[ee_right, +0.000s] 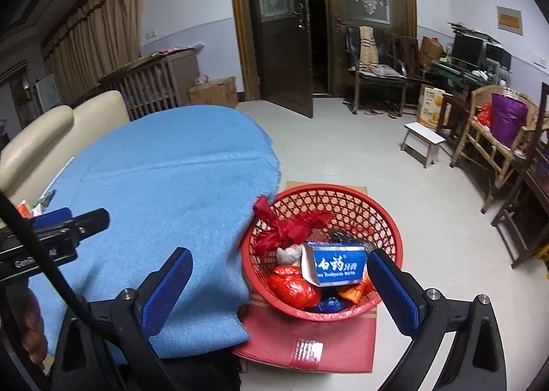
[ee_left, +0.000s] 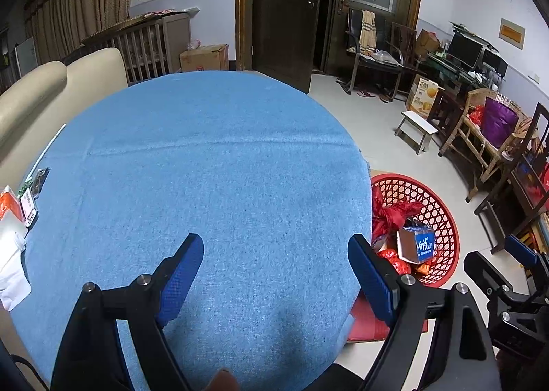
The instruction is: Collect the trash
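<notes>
- While the left gripper (ee_left: 276, 274) hangs over bare blue tablecloth (ee_left: 212, 157) with its jaws spread wide and nothing between them, what trash remains on the table lies at its far left edge: an orange-and-white packet (ee_left: 10, 205) and crumpled white paper (ee_left: 12, 260); the left hand is clearly the nearer one, and the reach would go sideways to the left, away from the basket
- Over the red basket (ee_right: 387, 301) on the floor at the table's right side, the right gripper (ee_right: 278, 288) is likewise released and empty; a blue-and-white toothpaste box (ee_right: 338, 265) lies in the basket just ahead of its fingers, long axis running across the view
- Counted: two grippers, both unclenched; one basket, standing on flattened red cardboard (ee_right: 308, 339); inside it one toothpaste box, one red bag (ee_right: 291, 226), and several red, orange and blue wrappers too bunched to number; on the table, two or three pieces, hard to separate at the picture's edge
</notes>
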Action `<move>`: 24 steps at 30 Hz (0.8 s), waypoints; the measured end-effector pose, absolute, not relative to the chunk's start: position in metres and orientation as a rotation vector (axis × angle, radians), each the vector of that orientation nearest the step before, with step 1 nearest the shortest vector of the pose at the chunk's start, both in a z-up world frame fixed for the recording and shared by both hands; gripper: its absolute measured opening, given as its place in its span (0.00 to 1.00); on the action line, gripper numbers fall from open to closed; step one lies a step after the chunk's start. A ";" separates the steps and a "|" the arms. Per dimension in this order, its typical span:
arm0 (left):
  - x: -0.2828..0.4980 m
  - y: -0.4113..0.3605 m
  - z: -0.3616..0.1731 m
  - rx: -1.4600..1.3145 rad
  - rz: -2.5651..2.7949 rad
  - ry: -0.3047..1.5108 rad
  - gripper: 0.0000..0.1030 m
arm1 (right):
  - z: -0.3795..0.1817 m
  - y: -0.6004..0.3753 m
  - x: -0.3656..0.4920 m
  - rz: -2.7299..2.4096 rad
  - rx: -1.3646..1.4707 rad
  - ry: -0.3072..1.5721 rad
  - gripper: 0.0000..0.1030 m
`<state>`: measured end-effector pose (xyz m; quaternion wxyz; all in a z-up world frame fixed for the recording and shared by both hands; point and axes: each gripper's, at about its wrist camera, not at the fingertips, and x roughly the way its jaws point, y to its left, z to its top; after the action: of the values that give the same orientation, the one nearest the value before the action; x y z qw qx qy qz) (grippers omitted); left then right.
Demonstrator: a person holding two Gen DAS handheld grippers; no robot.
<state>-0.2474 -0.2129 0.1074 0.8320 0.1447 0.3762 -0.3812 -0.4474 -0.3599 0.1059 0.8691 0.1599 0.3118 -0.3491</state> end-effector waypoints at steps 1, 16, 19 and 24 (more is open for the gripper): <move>-0.248 -0.212 0.107 0.307 -0.809 0.799 0.84 | 0.105 -0.360 -0.447 -0.737 0.337 0.659 1.00; -0.252 -0.213 0.109 0.320 -0.816 0.798 0.84 | 0.101 -0.358 -0.446 -0.749 0.347 0.675 1.00; -0.253 -0.214 0.109 0.321 -0.817 0.797 0.84 | 0.101 -0.358 -0.446 -0.750 0.348 0.677 1.00; -0.255 -0.214 0.110 0.326 -0.822 0.791 0.84 | 0.101 -0.358 -0.446 -0.750 0.348 0.678 1.00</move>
<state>-0.2548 -0.2136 0.1105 0.8291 0.1535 0.3727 -0.3875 -0.4462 -0.3582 0.1011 0.8605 0.1657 0.3230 -0.3573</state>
